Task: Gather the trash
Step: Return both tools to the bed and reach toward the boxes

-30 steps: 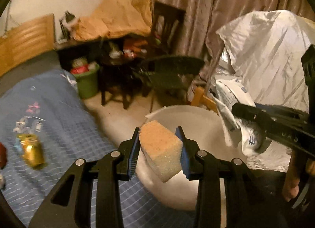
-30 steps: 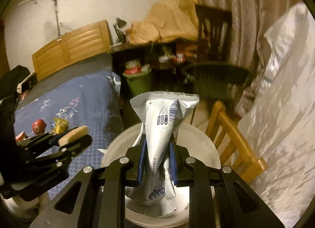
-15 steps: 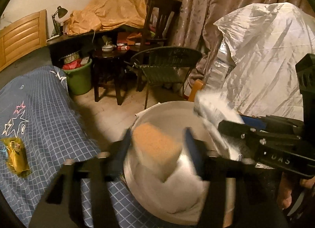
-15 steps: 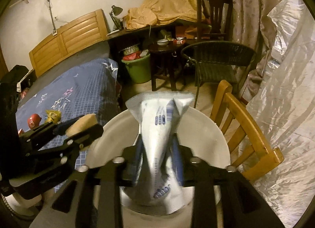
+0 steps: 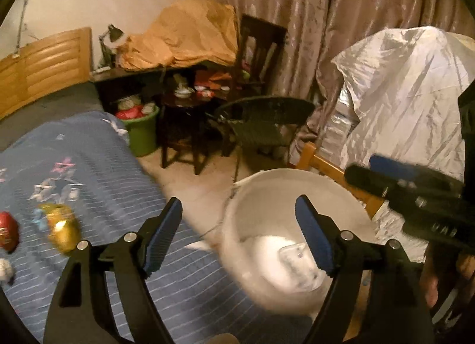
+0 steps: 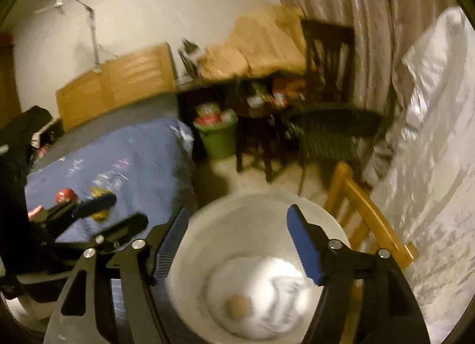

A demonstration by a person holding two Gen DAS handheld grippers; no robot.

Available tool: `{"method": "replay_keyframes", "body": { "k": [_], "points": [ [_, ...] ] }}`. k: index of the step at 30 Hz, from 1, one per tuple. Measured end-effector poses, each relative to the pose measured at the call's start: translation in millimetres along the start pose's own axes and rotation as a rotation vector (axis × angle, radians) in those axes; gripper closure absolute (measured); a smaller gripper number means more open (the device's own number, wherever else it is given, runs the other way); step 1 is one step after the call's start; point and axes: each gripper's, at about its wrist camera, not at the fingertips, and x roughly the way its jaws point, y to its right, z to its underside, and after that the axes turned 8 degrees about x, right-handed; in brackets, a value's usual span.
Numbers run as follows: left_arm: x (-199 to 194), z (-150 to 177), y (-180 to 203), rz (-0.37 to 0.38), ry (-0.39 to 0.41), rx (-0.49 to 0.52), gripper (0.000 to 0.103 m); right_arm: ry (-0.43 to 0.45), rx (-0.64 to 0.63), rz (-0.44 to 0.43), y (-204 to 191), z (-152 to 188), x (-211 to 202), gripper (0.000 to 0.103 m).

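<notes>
- The gold wrapper [image 5: 63, 229] and red item [image 5: 7, 234] lie uncollected on the blue bed [image 5: 98, 171].
- The left hand-held gripper [image 5: 239, 241] is opening wide and empty; its sponge [image 6: 237, 306] now lies in the white bin [image 5: 297, 183].
- The right hand-held gripper [image 6: 237, 247] is likewise opening with nothing between its jaws, its white packet [image 6: 285, 287] dropped beside the sponge; the bed items probably come next.

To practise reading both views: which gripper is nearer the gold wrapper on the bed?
Left. The left gripper hangs just beside the gold wrapper; the right gripper is over the white bucket.
</notes>
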Motion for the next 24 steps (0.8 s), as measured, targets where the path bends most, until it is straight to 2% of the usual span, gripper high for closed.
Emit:
{"method": "replay_keyframes", "body": {
  "k": [4,6,8,10,13,17,19,21,24],
  "points": [
    [-70.2,27.4,-33.9,-0.135,0.076,0.009,0.026,0.164,-0.076,-0.105,-71.2,21.9,-38.1,0.023],
    [-105.2,43.9,-52.3,-0.193,0.104,0.001,0.024,0.210,-0.114,-0.166,-105.2,36.2,-50.9,0.021],
    [-137.9,64.7,-72.8,-0.255,0.113,-0.007,0.022,0.230,-0.154,-0.268,-146.7,57.6,-61.5,0.018],
    [-168.5,90.6,-100.8,-0.320,0.089,-0.036,0.022,0.202,-0.190,-0.361,-184.1,78.0,-64.5,0.015],
    [-209.1,131.8,-147.5,-0.427,0.055,-0.119,0.022,0.096,-0.257,-0.493,-241.5,111.1,-56.4,0.015],
    [-260.2,193.4,-216.5,-0.600,0.033,-0.330,0.022,-0.009,-0.294,-0.576,-295.0,142.7,-50.6,0.015],
    [-270.8,215.1,-240.9,-0.648,0.008,-0.421,0.022,-0.043,-0.293,-0.600,-312.8,153.6,-52.1,0.015],
    [-272.7,233.5,-259.5,-0.662,-0.014,-0.494,0.022,-0.068,-0.302,-0.604,-324.1,164.2,-53.6,0.015],
    [-262.8,248.1,-262.1,-0.596,-0.035,-0.524,0.022,-0.100,-0.316,-0.590,-329.6,176.0,-53.8,0.015]
  ]
}}
